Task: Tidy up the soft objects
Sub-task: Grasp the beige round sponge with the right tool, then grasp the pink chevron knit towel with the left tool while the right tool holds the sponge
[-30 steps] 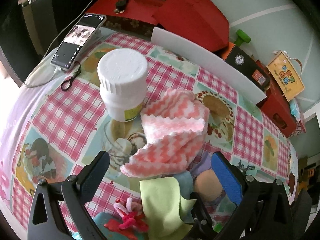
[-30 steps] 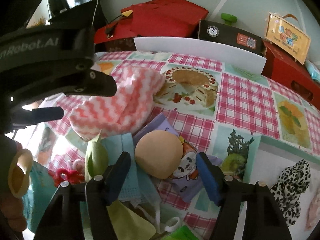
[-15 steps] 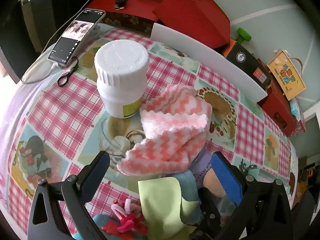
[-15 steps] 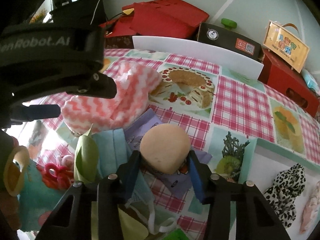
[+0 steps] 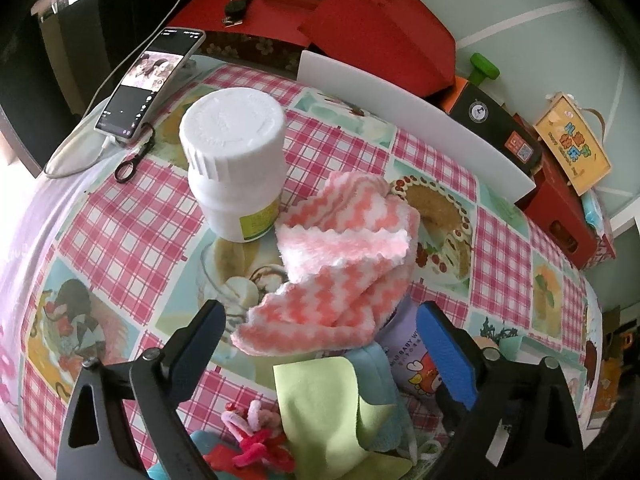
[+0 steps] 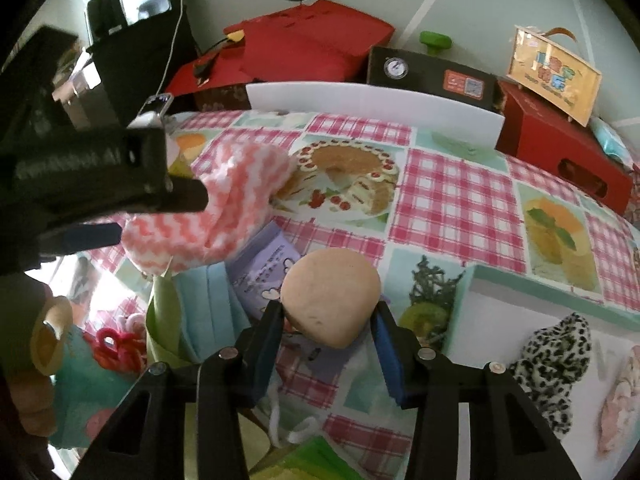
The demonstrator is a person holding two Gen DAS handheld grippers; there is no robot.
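My right gripper (image 6: 330,320) is shut on a tan soft ball (image 6: 330,296) and holds it just above the table, left of a white tray (image 6: 532,284) that holds a leopard-print scrunchie (image 6: 552,364). My left gripper (image 5: 320,340) is open and empty, hovering over a pile of soft things: a pink-and-white zigzag cloth (image 5: 340,264), a light green cloth (image 5: 324,408), a blue face mask (image 5: 380,376), a purple wipes pack (image 5: 412,356) and a red-pink fuzzy toy (image 5: 256,436). The zigzag cloth (image 6: 212,204) also shows in the right wrist view.
A white pill bottle (image 5: 234,160) stands beside the zigzag cloth. A phone (image 5: 152,80) with a cable lies at the far left. A white board (image 5: 408,112), red boxes (image 5: 340,24) and a black box (image 6: 432,76) line the back edge of the checked tablecloth (image 6: 452,200).
My right gripper closed on the tan ball and lifted it off the purple pack, moving slightly right. My left gripper stayed open and drifted back a little.
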